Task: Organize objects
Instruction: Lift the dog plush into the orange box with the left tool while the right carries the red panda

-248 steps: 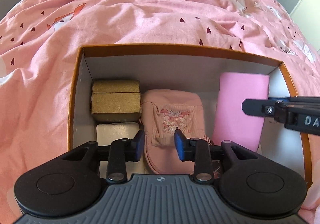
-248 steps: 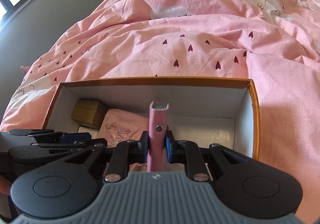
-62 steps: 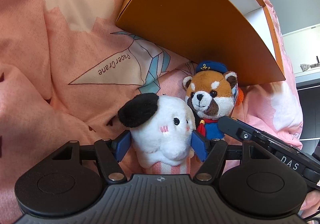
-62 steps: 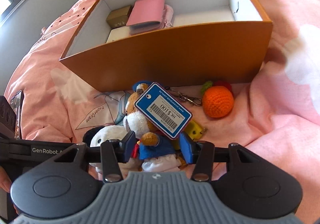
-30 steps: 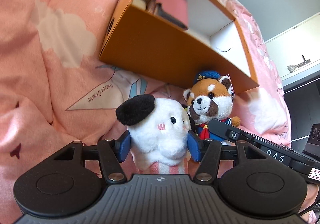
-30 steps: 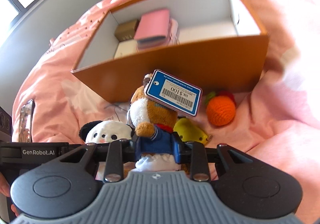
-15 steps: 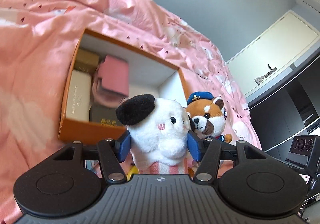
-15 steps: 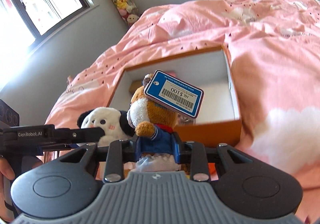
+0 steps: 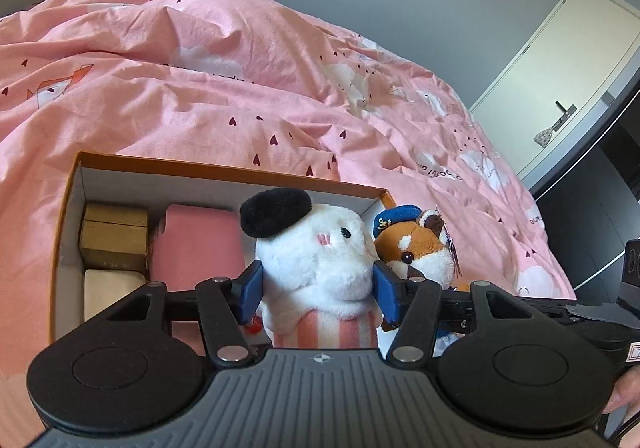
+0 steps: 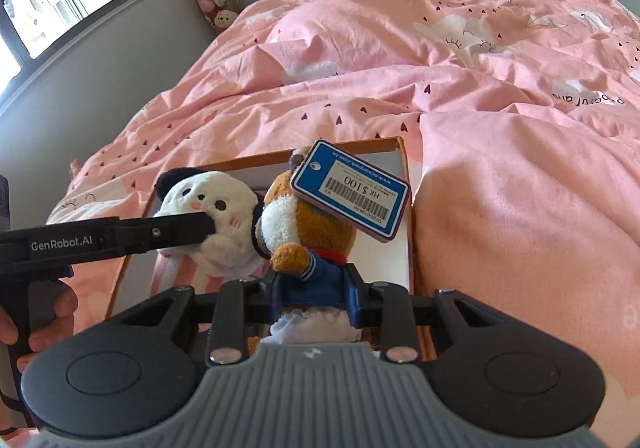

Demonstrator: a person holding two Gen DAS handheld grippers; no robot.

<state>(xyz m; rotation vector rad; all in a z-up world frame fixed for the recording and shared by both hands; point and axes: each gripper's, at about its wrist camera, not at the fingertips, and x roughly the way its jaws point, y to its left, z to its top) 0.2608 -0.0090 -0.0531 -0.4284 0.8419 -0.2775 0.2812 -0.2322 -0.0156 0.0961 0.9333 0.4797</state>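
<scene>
My left gripper point(image 9: 316, 294) is shut on a white plush dog point(image 9: 316, 252) with a black ear and a pink striped body, held in the air over the orange box point(image 9: 224, 168). To its right, my right gripper point(image 10: 314, 302) is shut on a brown plush bear point(image 10: 316, 232) in a blue sailor suit with a blue price tag point(image 10: 351, 195). The bear point(image 9: 416, 248) shows beside the dog in the left wrist view, and the dog point(image 10: 212, 216) shows left of the bear in the right wrist view. Both toys hang above the box's right half.
Inside the box lie a gold carton point(image 9: 114, 238), a cream box point(image 9: 112, 290) and a pink wallet point(image 9: 198, 242). A pink duvet point(image 9: 200, 88) surrounds the box on all sides. A person's hand point(image 10: 48, 318) grips the left tool's handle.
Both grippers have risen from the bed in front of the box and carried the two toys forward over the box. The box interior now lies below the toys.
</scene>
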